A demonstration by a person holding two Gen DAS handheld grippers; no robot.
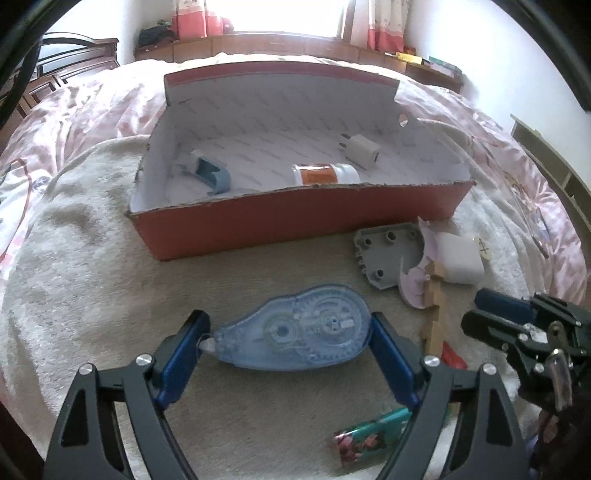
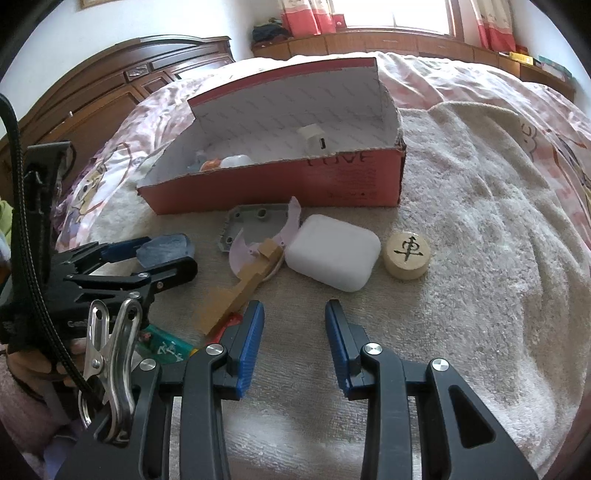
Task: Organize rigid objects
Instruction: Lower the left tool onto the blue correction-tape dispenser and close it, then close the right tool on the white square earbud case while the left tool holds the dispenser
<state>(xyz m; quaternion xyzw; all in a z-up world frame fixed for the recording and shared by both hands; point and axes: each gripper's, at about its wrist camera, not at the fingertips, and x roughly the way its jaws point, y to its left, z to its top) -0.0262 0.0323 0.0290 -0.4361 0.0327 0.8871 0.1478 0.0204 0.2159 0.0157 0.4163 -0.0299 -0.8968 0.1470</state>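
Bedroom, daylit. Bright window (image 2: pixel 399 13) at far wall, overexposed, flanked by pink-and-white curtains (image 2: pixel 299 16). Low wooden cabinet (image 2: pixel 369 42) ran beneath it, dark clothing (image 2: pixel 267 31) heaped at one end, books (image 1: pixel 439 64) at the other. Dark carved wooden headboard (image 2: pixel 110 96) stood left. White walls (image 1: pixel 498 62). Pink patterned bedspread (image 1: pixel 81 107), cream towel (image 2: pixel 480 221) spread on top.

We counted three things in the box (image 1: pixel 295 225) beyond the left claw (image 1: pixel 288 332): one charger (image 1: pixel 364 151), one bottle (image 1: pixel 325 174), one blue clip (image 1: pixel 212 175).
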